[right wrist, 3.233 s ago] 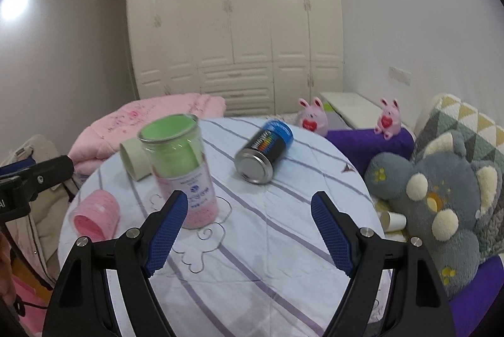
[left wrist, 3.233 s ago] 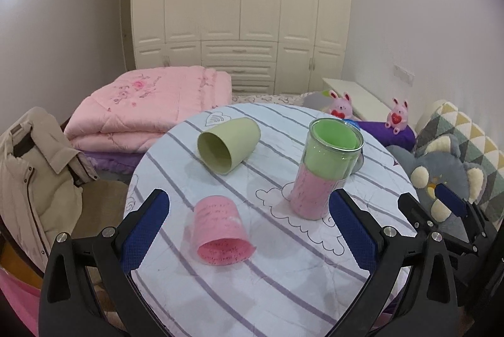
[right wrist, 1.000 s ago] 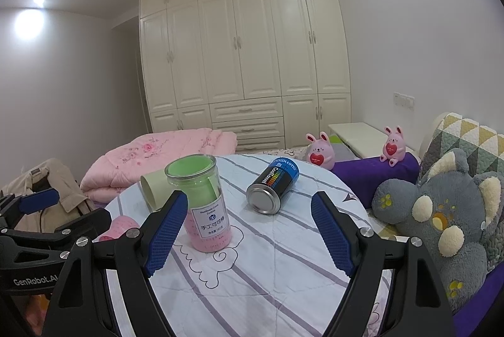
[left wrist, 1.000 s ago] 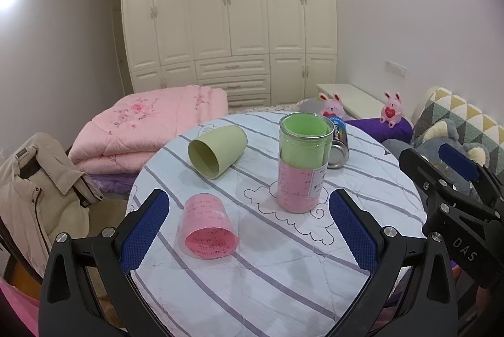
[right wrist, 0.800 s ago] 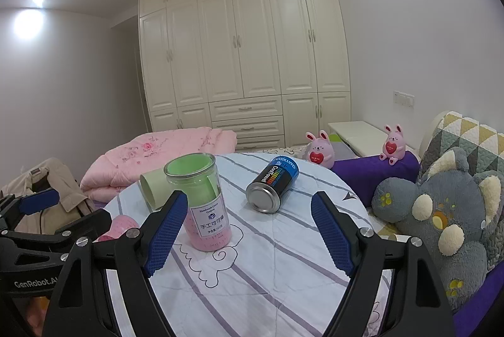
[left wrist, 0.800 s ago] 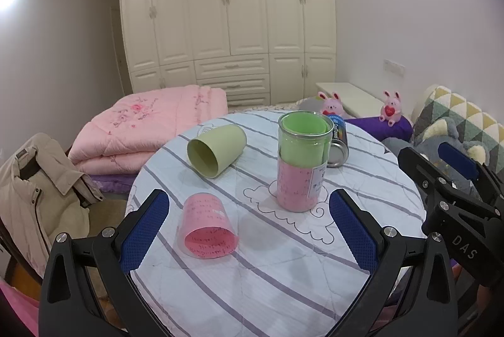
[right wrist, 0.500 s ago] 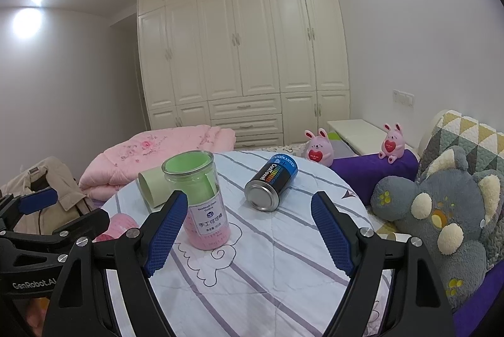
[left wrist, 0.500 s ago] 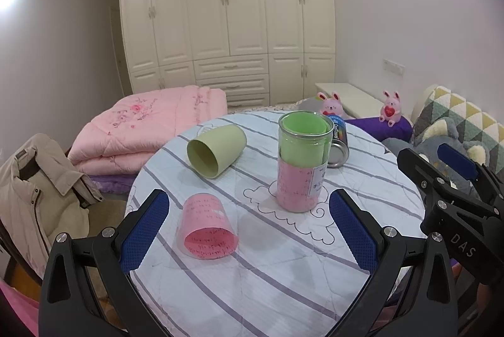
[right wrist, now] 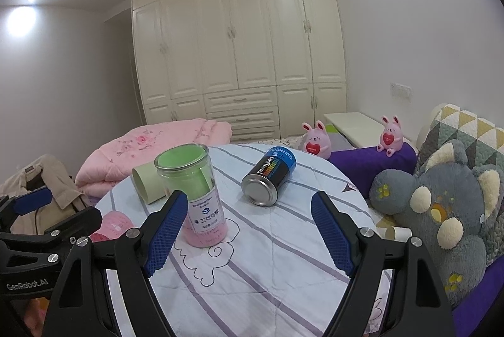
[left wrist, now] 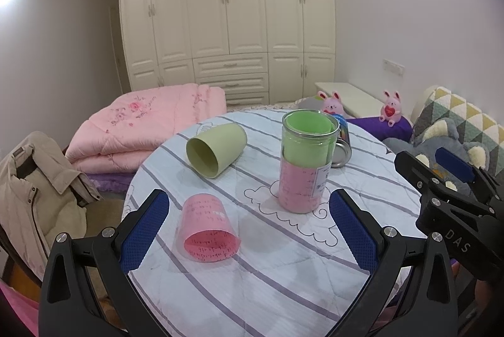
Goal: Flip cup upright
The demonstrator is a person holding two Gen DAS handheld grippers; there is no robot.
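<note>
A pale green cup (left wrist: 217, 148) lies on its side on the round striped table (left wrist: 283, 267), mouth toward me; it also shows in the right wrist view (right wrist: 145, 183). A pink cup (left wrist: 206, 230) lies tipped near the left front, seen partly in the right wrist view (right wrist: 114, 223). A clear jar (left wrist: 307, 170) with green and pink contents stands upright mid-table (right wrist: 192, 192). My left gripper (left wrist: 249, 233) is open and empty, above the table's near side. My right gripper (right wrist: 249, 233) is open and empty, to the right.
A blue-and-black can (right wrist: 270, 177) lies on its side behind the jar. A folded pink quilt (left wrist: 148, 122) and a beige jacket (left wrist: 37, 189) sit left. Grey plush toy (right wrist: 441, 204), purple cushion and pink bunnies (right wrist: 315, 141) crowd the right. Wardrobe behind.
Both grippers have barely shifted over the last second. Compared with three seconds ago, both have pulled back and up from the table. The cups and jar have not moved.
</note>
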